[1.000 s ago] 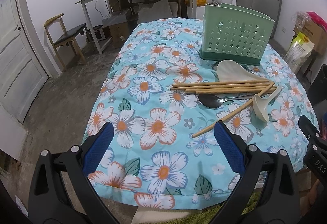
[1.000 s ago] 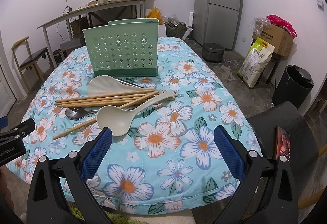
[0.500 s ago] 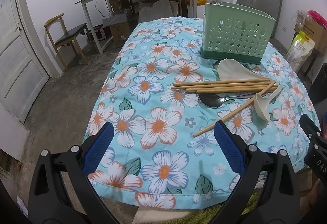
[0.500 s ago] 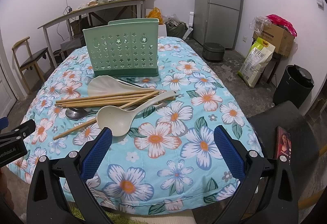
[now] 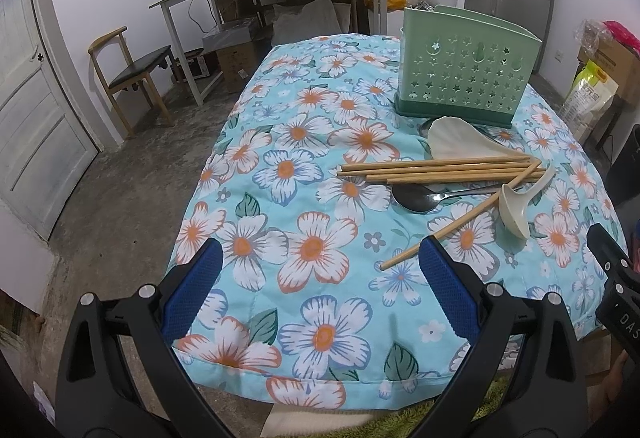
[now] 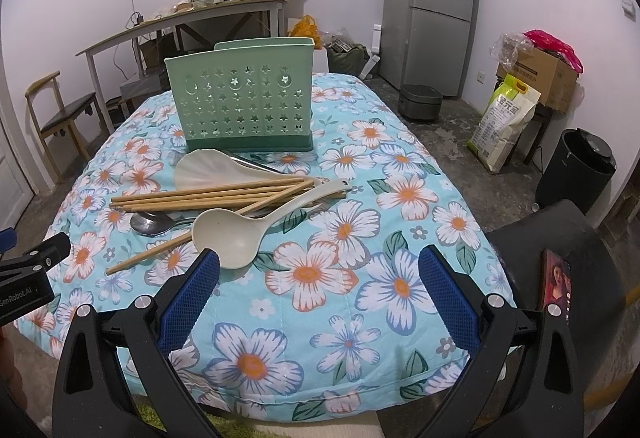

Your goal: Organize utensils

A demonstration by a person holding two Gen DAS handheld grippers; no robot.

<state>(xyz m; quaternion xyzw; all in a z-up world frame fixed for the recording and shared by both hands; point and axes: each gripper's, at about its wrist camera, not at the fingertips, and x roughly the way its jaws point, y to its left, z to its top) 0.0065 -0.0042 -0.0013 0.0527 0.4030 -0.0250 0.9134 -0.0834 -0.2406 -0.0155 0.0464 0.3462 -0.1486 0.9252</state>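
Nothing sorted yet: my left gripper [image 5: 318, 280] and right gripper [image 6: 318, 288] both hang spread and empty. Chopsticks [image 6: 208, 195], ladle [image 6: 228, 238], metal spoon [image 6: 150, 223] and rice paddle [image 6: 206, 168] all lie just before the green holder [image 6: 242, 104].

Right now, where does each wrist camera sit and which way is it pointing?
Left wrist: on the left hand-held gripper, near the table's left front corner, looking across the cloth to the holder; its blue pads show, and the right hand-held gripper's tip at the right edge.
Right wrist: on the right hand-held gripper, at the table's near edge, facing the holder and fridge; its pads show.
Shared: holder, chopsticks, ladle, metal spoon.
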